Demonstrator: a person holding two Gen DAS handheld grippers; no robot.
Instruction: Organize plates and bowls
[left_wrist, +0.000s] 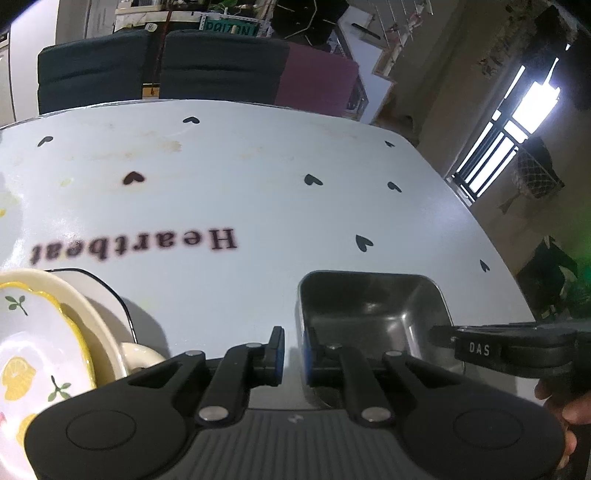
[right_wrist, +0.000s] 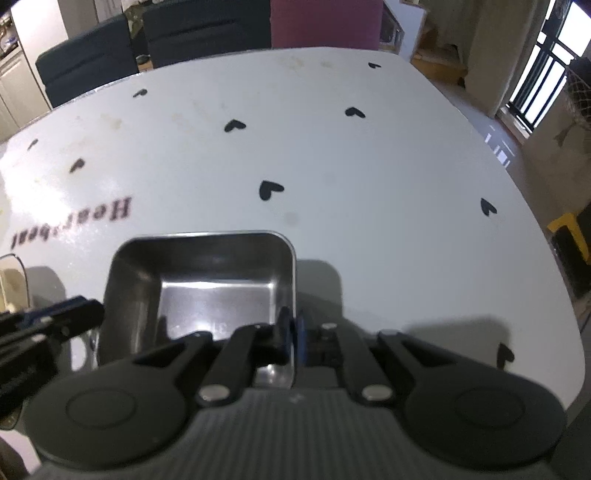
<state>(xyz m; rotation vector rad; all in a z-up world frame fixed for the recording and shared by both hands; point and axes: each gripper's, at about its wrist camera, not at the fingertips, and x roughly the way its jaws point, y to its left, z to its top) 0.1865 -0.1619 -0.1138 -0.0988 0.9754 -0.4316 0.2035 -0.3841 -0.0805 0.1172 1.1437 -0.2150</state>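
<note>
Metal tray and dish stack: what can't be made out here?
- Lemon plate: left wrist view, cut by the left edge; pieces stacked beneath can't be counted.
- Metal tray, near wall: hidden by left gripper in the left wrist view and right gripper in the right.
- Grip of left gripper: tray wall between its jaws, contact unclear.

Square steel tray, lemon-print plate stacked
</note>
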